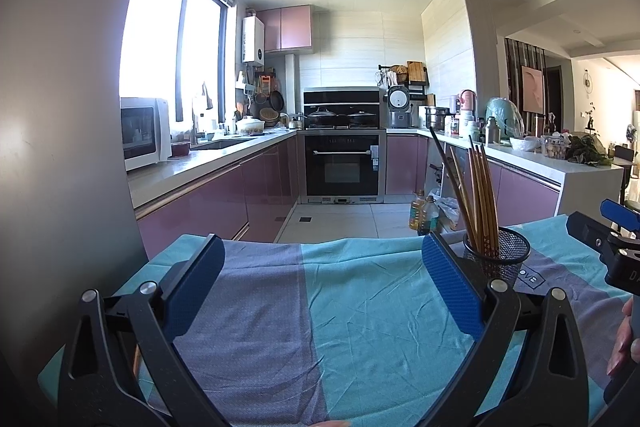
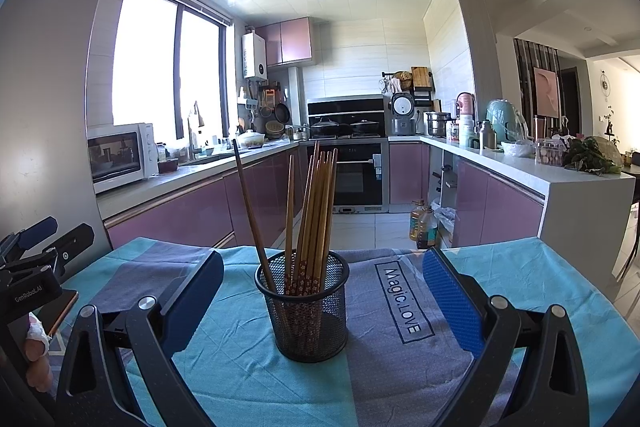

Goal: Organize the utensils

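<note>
While both my grippers hovered over the teal-and-grey striped cloth (image 2: 400,355), neither held anything. My right gripper (image 2: 323,285) had its blue-padded fingers (image 2: 450,301) spread wide, nothing touching them, with the black wire-mesh cup (image 2: 306,311) standing upright between them, a little ahead. Brown wooden chopsticks (image 2: 316,211) stood bundled in that cup, one darker stick leaning left. My left gripper (image 1: 323,279) was equally wide open over bare cloth, the mesh cup (image 1: 498,255) just beyond its right finger (image 1: 452,285).
</note>
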Tool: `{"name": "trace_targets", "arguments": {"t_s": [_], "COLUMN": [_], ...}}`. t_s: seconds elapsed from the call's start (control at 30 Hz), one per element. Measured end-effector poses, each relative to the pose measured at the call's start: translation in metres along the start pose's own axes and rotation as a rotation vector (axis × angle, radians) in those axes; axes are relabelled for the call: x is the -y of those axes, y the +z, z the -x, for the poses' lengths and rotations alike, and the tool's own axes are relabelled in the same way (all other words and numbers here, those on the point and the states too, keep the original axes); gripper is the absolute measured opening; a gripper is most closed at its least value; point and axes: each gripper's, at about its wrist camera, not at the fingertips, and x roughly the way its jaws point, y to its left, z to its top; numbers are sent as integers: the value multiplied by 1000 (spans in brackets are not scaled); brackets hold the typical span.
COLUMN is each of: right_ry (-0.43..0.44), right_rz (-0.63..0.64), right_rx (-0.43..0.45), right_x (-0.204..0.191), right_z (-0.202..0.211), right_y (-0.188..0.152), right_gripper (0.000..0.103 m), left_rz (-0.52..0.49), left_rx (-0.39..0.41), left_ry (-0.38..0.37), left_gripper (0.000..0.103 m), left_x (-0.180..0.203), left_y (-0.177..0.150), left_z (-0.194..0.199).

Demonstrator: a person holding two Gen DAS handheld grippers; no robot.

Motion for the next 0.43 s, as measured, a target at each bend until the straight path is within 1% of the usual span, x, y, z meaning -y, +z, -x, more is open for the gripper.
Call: {"name": "trace_targets", "arguments": {"t_s": [0.13, 0.2, 0.23, 0.27, 0.37, 0.43], "right_ry": [-7, -27, -48, -70, -168, -226], "right_rz": [3, 12, 20, 23, 41, 67], "right_rx": [-2, -22, -55, -96, -277, -403], "right_x": [4, 10, 18, 26, 56, 79], "right_z": [-1, -4, -11, -18, -48, -70], "right_y": [0, -1, -2, -3, -15, -27], "right_gripper": [96, 96, 96, 96, 96, 96], "left_rz": [-10, -4, 1, 8, 12, 18], "left_rx": [2, -16, -33, -73, -176, -261], "left_ry": [2, 2, -4, -19, -16, -9], "left_gripper": [97, 97, 97, 97, 97, 97], "left_x": [3, 1, 1, -2, -7, -14], "left_y": [-3, -4, -5, -7, -16, -25], "left_z": [-1, -5, -8, -14, -36, -54]}}
